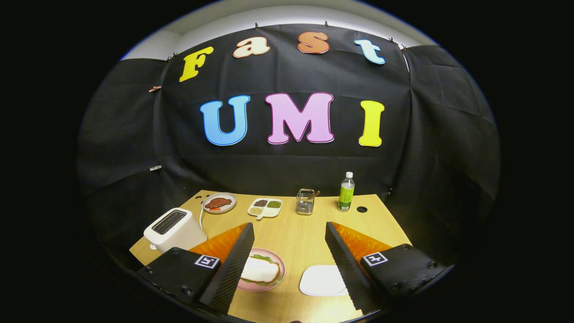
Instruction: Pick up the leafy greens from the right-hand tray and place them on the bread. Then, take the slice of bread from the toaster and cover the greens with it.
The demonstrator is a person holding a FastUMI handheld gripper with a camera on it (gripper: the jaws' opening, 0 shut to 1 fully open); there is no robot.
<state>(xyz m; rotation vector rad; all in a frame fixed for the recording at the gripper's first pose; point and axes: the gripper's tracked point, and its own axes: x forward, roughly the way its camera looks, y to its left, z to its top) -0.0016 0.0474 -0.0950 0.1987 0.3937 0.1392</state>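
Note:
My gripper [289, 233] is open, held above the wooden table [305, 233] with nothing between its fingers. Below, beside the left finger [235, 264], a pink plate [278, 260] carries a slice of bread [260, 270] lying on leafy greens [262, 258] whose edges poke out around it. Just inside the right finger [345, 264] lies a white tray [320, 280] with a bare surface. A white toaster [172, 229] stands to the left of the left finger; its dark slots hold no visible slice.
Along the table's far edge stand a plate with brown food [219, 202], a divided white dish of grains [265, 207], a metal wire holder [305, 201] and a green bottle [345, 192]. A round cable hole [362, 209] sits near the bottle.

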